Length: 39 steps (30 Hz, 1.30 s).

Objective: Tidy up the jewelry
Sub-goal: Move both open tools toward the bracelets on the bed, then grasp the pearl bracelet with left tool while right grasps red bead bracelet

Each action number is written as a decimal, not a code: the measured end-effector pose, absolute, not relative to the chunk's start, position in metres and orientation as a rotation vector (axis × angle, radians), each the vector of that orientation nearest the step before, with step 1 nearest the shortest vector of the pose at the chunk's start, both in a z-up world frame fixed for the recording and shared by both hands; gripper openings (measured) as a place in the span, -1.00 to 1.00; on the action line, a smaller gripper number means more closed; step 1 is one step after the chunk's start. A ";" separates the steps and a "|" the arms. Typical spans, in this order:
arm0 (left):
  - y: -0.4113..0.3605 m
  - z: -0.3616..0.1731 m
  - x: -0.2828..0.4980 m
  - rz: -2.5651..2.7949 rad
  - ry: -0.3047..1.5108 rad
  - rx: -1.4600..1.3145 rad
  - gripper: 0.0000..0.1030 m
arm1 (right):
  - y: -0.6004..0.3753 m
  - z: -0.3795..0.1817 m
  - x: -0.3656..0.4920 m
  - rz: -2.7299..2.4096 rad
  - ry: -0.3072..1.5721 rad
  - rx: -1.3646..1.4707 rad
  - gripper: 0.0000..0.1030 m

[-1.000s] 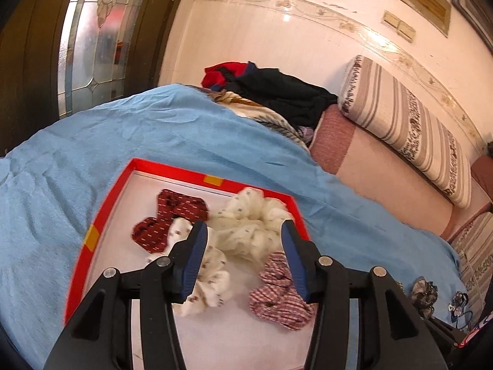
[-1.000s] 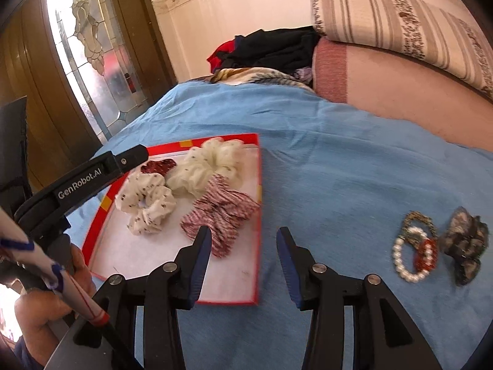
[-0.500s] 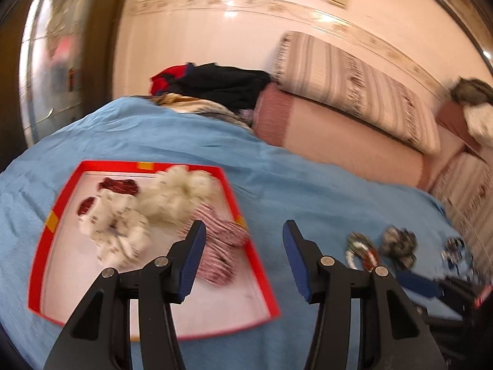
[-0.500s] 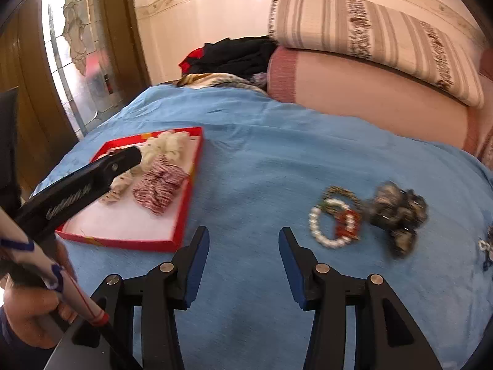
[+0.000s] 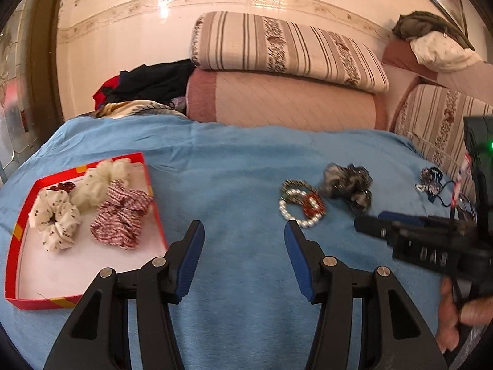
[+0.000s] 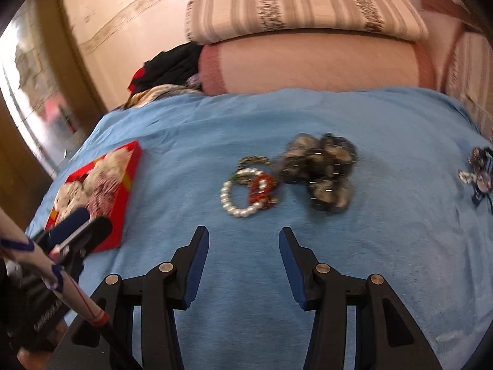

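Observation:
A red-rimmed tray (image 5: 155, 212) (image 6: 124, 197) on the blue bedspread holds a cream scrunchie (image 5: 98, 182), a white dotted one (image 5: 57, 219), a red-and-white striped one (image 5: 121, 219) and a dark red one (image 5: 63, 187). To its right lie a pearl bracelet (image 5: 295, 217) (image 6: 238, 206), a red bead bracelet (image 5: 314, 205) (image 6: 262, 188) and a dark grey scrunchie (image 5: 348, 185) (image 6: 320, 169). Farther right is a blue-patterned hair tie (image 5: 429, 180) (image 6: 479, 169). My left gripper (image 5: 243, 231) is open and empty between tray and bracelets. My right gripper (image 6: 243, 236) is open and empty, just short of the pearl bracelet.
Striped and pink bolsters (image 5: 286, 98) line the far side of the bed, with dark clothes (image 5: 148, 83) piled at the back left. A glass-panelled door (image 6: 37, 92) stands at the left. A hand (image 5: 462, 311) holds the other gripper at the lower right.
Both grippers have swept right, away from the tray toward the bracelets and grey scrunchie. The tray has slid to the left in both views. Both stay open and empty.

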<state>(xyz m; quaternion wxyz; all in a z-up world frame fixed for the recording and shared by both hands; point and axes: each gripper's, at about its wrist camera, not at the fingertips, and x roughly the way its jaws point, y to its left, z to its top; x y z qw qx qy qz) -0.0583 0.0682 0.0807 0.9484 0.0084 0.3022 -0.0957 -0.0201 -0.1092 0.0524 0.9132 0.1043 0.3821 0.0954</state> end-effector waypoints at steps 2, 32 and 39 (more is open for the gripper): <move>0.063 0.078 -0.058 -0.204 0.630 0.024 0.03 | -0.118 0.052 -0.019 0.178 0.781 0.227 -0.01; 0.065 0.067 0.021 -0.307 0.791 -0.063 0.05 | -0.138 0.009 0.065 0.261 0.892 0.477 -0.49; 0.062 0.066 0.024 -0.311 0.791 -0.054 0.05 | -0.131 -0.006 0.083 0.281 0.919 0.486 -0.83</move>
